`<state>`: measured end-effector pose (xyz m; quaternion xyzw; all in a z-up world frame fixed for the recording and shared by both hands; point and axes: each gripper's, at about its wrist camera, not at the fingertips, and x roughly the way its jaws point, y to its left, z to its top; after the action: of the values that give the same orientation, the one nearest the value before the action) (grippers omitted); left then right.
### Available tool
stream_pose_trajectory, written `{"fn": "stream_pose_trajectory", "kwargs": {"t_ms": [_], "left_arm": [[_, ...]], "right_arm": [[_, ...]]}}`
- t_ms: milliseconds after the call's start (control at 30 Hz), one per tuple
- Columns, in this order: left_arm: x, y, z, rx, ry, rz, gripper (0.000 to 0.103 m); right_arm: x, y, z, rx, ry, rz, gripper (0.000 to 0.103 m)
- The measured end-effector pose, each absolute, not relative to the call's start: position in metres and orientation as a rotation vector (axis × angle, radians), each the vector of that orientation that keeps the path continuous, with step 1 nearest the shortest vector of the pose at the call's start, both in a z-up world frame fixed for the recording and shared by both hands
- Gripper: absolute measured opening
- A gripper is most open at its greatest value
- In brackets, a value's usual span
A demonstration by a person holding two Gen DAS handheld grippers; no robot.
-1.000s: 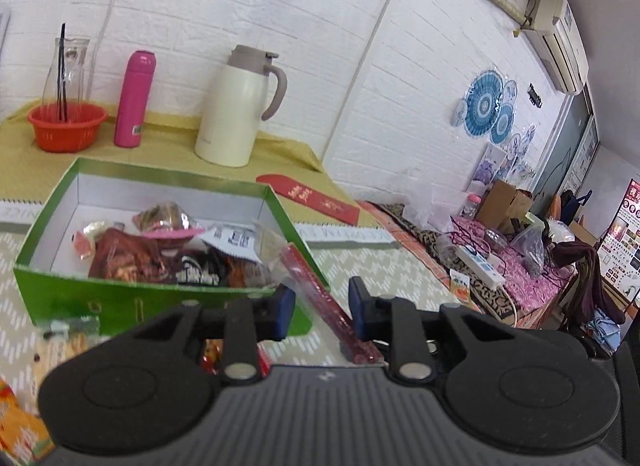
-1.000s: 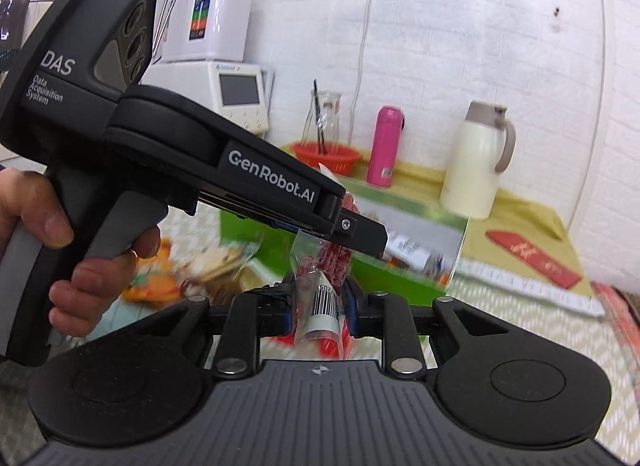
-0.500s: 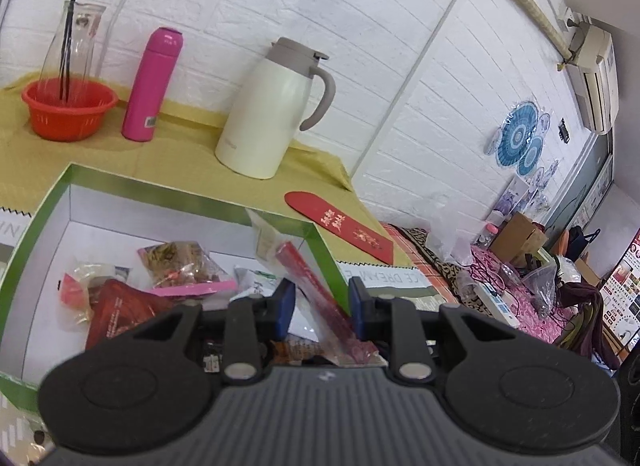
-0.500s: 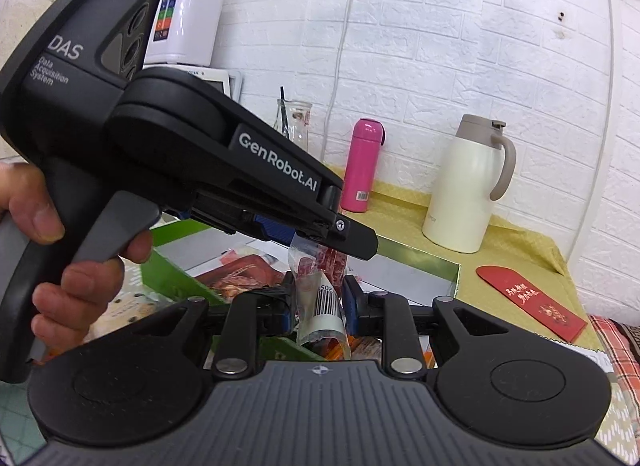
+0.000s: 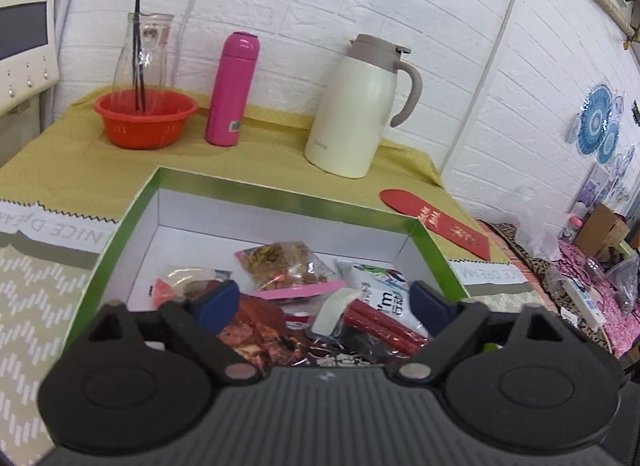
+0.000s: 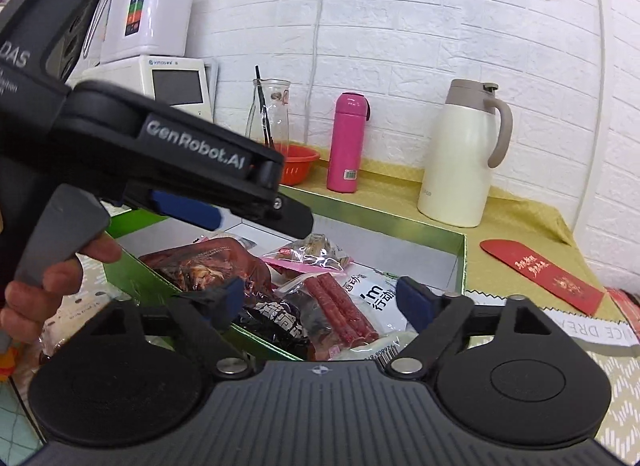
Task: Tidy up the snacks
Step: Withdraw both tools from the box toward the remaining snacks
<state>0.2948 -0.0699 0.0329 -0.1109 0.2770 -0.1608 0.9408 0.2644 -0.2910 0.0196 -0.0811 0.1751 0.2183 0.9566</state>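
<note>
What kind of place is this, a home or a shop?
Probably a lived-in home room: a cream thermos jug and pink flask stand on a cloth-covered table by a white brick wall, with a cluttered table beyond.

Red sausage pack lying flat in green box.

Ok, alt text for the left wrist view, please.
The open left gripper hovers over a green box of snack packets, a pack of red sausage sticks lying between its fingers. Behind stand a white jug and pink bottle.
</note>
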Motion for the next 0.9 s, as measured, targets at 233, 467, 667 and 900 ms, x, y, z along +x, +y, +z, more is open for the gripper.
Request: {"fn": "stream_pose_trajectory", "kwargs": {"t_ms": [233, 467, 667, 900], "left_arm": [[0.275, -0.070, 0.041, -0.202, 0.553, -0.349, 0.103], [0.235, -0.059, 0.065, -0.208, 0.535, -0.392, 0.103], [0.185, -0.039, 0.078, -0.234, 0.554, -0.400, 0.103], [0.118, -0.015, 0.064, -0.165, 0.498, -0.358, 0.103]], "right_arm": [[0.260, -0.297, 0.027, -0.129, 0.348, 0.419, 0.103], [0.234, -0.302, 0.049, -0.095, 0.299, 0.447, 0.103], [0.199, -0.309, 0.061, -0.073, 0.305, 0.477, 0.103], [0.164, -0.317, 0.051, -0.076, 0.366, 0.539, 0.103]]}}
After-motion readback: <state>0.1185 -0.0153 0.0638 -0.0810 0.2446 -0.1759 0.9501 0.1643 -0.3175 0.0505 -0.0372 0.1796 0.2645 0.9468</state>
